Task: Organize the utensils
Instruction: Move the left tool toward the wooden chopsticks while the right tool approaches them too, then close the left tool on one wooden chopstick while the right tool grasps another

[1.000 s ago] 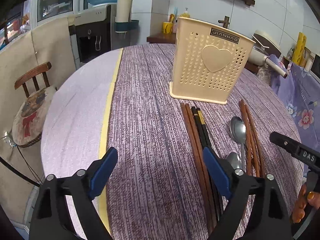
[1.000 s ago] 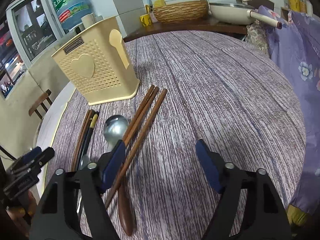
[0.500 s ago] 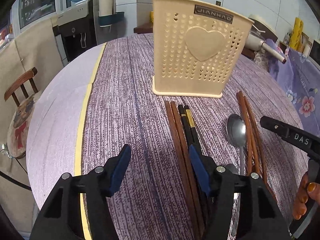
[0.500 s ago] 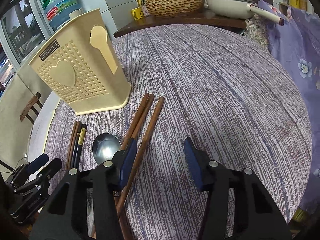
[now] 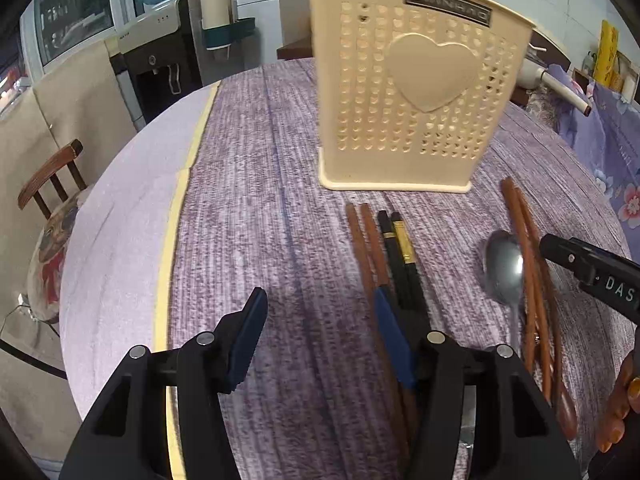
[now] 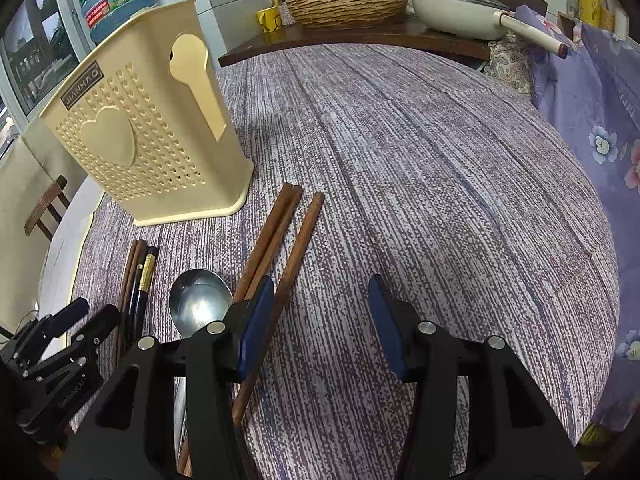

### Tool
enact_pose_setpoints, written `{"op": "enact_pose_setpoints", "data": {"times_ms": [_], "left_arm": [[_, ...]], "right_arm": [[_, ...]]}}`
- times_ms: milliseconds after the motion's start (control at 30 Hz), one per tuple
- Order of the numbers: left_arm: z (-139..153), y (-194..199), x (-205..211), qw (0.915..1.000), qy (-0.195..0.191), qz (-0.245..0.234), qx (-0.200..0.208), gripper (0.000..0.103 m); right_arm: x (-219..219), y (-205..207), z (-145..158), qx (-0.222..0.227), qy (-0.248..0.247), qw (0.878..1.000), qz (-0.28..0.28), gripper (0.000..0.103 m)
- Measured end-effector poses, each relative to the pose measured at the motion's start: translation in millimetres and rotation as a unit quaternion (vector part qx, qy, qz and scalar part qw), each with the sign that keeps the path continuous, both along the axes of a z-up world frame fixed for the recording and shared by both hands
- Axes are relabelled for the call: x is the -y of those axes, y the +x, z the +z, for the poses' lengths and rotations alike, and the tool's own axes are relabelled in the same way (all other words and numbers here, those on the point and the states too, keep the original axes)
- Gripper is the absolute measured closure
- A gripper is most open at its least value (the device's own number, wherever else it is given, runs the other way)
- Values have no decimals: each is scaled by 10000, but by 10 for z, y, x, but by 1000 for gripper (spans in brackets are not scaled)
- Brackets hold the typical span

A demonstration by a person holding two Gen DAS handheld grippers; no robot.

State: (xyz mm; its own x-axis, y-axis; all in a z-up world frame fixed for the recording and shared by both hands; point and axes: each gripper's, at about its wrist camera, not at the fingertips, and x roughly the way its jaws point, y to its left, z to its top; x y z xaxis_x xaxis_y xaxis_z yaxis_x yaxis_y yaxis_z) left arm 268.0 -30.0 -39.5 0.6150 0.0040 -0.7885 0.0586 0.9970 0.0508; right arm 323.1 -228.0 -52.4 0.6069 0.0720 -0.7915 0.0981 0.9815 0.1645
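A cream perforated utensil holder (image 5: 416, 88) with a heart stands upright on the purple table; it also shows in the right wrist view (image 6: 140, 140). In front of it lie brown chopsticks (image 5: 366, 248), black chopsticks (image 5: 402, 256), a steel spoon (image 5: 503, 268) and more brown wooden sticks (image 5: 528, 256). My left gripper (image 5: 320, 320) is open and empty, its right finger over the chopsticks. My right gripper (image 6: 320, 312) is open and empty, its left finger beside the brown sticks (image 6: 288, 236) and the spoon (image 6: 200, 300).
The round table (image 6: 440, 168) has a yellow stripe (image 5: 176, 216) on the left. A wooden chair (image 5: 48, 200) stands at the left edge. A woven basket (image 6: 348, 2) and a pan (image 6: 468, 12) sit on a shelf behind. Purple floral cloth (image 6: 592, 128) hangs at right.
Both grippers have moved forward and lower toward the utensils and the holder. Both have narrowed their opening somewhat compared with one second ago.
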Motion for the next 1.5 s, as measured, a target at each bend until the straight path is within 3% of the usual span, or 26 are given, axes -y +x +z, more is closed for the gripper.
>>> {"op": "enact_pose_setpoints", "data": {"times_ms": [67, 200, 367, 667, 1067, 1200, 1500], "left_arm": [[-35, 24, -129, 9998, 58, 170, -74, 47], [-5, 42, -329, 9989, -327, 339, -45, 47], [75, 69, -155, 9992, -394, 56, 75, 47], [-75, 204, 12, 10000, -45, 51, -36, 50], [-44, 276, -73, 9994, -222, 177, -218, 53], [-63, 320, 17, 9995, -37, 196, -233, 53], [-60, 296, 91, 9996, 1, 198, -218, 69]], "right_arm": [[32, -1, 8, 12, -135, 9999, -59, 53], [162, -14, 35, 29, 106, 9998, -193, 55], [147, 8, 80, 47, 139, 9997, -185, 55], [102, 107, -10, -108, 134, 9996, -202, 59], [72, 248, 1, -207, 145, 9992, -300, 67], [16, 297, 7, -237, 49, 9992, -325, 67], [-57, 327, -2, -234, -165, 9986, -439, 74]]}}
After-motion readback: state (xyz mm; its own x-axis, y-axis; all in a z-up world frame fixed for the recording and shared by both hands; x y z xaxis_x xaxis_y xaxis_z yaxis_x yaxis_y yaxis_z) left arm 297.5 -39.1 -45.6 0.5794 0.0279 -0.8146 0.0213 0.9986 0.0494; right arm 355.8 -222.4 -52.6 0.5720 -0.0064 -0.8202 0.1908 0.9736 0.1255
